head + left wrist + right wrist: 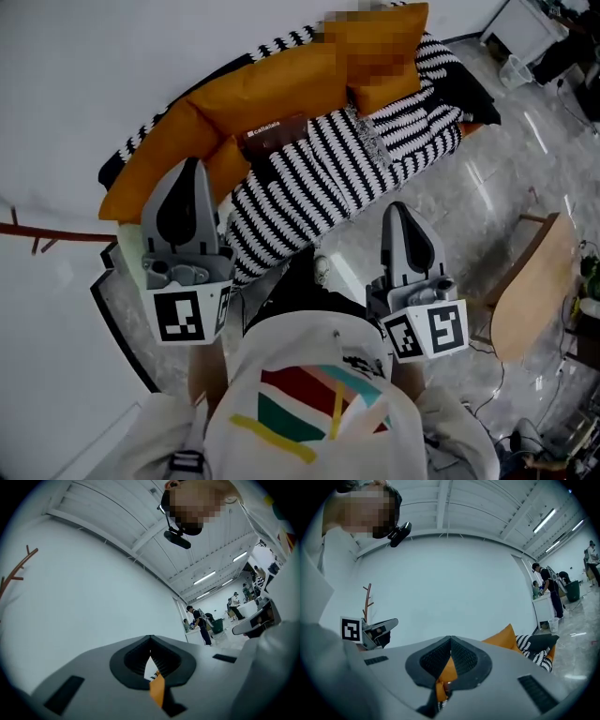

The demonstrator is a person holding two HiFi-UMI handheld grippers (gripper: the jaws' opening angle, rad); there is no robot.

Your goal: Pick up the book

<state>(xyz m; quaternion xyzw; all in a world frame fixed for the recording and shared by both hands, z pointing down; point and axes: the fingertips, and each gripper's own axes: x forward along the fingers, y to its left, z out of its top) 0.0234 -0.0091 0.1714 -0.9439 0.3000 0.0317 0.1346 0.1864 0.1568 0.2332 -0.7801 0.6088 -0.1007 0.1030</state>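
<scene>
**Head view:** book [275, 134], brown, is lying flat on the far sofa [141, 183], between cushion [262, 89] and striped blanket [319, 183]. It is probably stiff and light, sitting on soft padding, so its exposed near edge is looking like the best hold. Left gripper [194, 164] and right gripper [397, 208] are hovering well apart from it.

**Left gripper view:** jaws are pressing together, empty.

**Right gripper view:** jaws are pressing together, empty; book is not showing.

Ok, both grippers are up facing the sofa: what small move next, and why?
Probably open the left gripper and ease it toward the brown book: its jaws are shut on nothing, and the book lies untouched between the orange cushion and the striped blanket, nearer that side.
</scene>
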